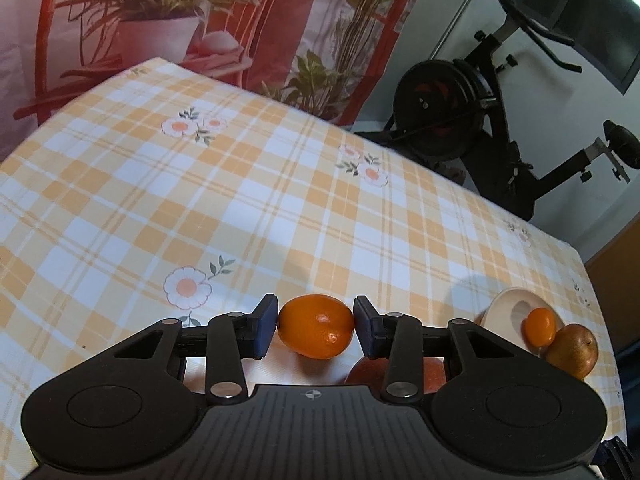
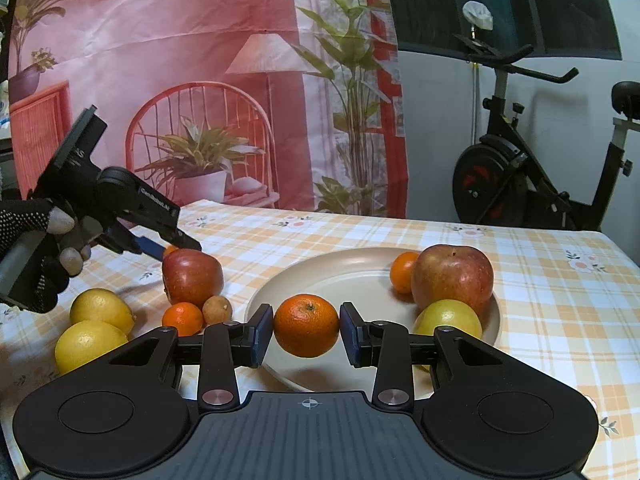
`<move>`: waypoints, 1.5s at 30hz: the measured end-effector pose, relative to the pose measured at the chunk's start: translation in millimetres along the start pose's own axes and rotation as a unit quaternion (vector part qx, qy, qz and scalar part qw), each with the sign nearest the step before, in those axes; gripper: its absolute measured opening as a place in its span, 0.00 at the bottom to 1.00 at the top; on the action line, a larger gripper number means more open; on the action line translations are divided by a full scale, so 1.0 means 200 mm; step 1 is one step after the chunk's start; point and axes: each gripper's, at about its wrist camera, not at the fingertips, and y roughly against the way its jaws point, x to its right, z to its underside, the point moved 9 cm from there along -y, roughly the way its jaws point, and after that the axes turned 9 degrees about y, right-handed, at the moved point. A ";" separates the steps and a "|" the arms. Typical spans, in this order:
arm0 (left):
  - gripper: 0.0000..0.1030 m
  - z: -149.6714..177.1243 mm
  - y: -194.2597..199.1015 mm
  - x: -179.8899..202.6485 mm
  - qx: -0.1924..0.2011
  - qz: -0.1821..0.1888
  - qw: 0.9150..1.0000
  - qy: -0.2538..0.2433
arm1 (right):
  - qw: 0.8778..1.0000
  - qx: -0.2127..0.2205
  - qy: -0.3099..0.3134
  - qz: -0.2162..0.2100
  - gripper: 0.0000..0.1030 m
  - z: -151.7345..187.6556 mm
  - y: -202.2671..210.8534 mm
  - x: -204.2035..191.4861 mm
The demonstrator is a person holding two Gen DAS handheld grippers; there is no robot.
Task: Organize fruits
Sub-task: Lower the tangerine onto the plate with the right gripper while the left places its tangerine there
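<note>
My left gripper [image 1: 316, 326] is shut on a small orange kumquat-like fruit [image 1: 316, 326] above the checked tablecloth; it also shows in the right wrist view [image 2: 168, 248], behind a red apple [image 2: 192, 278]. My right gripper [image 2: 306, 326] is shut on a mandarin [image 2: 306, 326] and holds it over the near edge of the beige plate [image 2: 344, 276]. On the plate lie a small orange [image 2: 402, 272], a big red apple [image 2: 452, 278] and a yellow-green fruit [image 2: 448, 318]. The plate also shows in the left wrist view [image 1: 506, 304].
Two lemons [image 2: 100, 328], a small mandarin [image 2: 182, 318] and a brown longan-like fruit [image 2: 217, 310] lie on the tablecloth [image 2: 560, 300] left of the plate. An exercise bike [image 2: 520, 176] stands beyond the table's far right. A printed backdrop hangs behind.
</note>
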 end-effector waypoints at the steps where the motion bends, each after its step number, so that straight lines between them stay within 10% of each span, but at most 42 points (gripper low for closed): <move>1: 0.42 -0.01 0.01 0.01 0.004 0.001 1.000 -0.001 | 1.000 0.000 0.000 0.001 0.33 0.00 0.00 0.00; 26: 0.42 0.31 0.09 0.59 -0.019 0.101 0.983 -0.155 | 0.998 -0.046 0.024 0.025 0.33 0.07 -0.01 0.00; 45: 0.42 0.46 -0.05 0.65 -0.065 0.092 0.974 -0.198 | 0.998 -0.063 0.015 0.023 0.33 0.09 -0.04 0.02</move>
